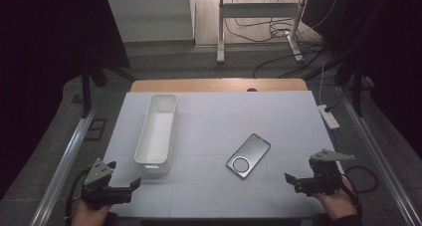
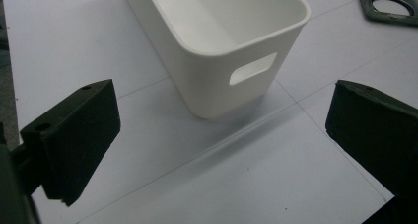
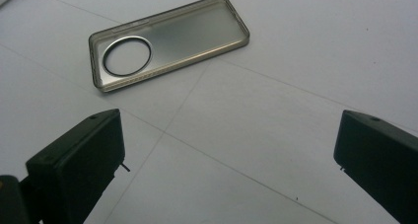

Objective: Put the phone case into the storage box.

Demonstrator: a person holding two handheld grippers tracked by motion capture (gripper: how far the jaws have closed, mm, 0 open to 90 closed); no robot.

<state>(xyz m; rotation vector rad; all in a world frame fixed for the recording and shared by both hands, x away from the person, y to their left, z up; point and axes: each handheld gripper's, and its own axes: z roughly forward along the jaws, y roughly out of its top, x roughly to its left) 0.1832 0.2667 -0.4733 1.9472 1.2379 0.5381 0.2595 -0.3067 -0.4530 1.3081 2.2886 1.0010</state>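
Phone case [image 1: 248,155], smoky clear with a round camera cutout, lies flat on the white table [image 1: 278,116], right of centre, a bit left of and beyond the right gripper [image 1: 293,178]. That gripper sits at the near right edge, jaws spread wide, holding nothing. Left gripper [image 1: 128,180] is at the near left, also gaping and empty, near the short end of a long white bin [image 1: 157,133] with a handle slot.

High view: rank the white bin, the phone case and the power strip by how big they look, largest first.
1. White bin, by far the largest.
2. Phone case, clearly smaller.
3. Power strip, looks smallest; but it lies beyond the table's right edge, lower and farther from the camera, so its place against the case is unsure.
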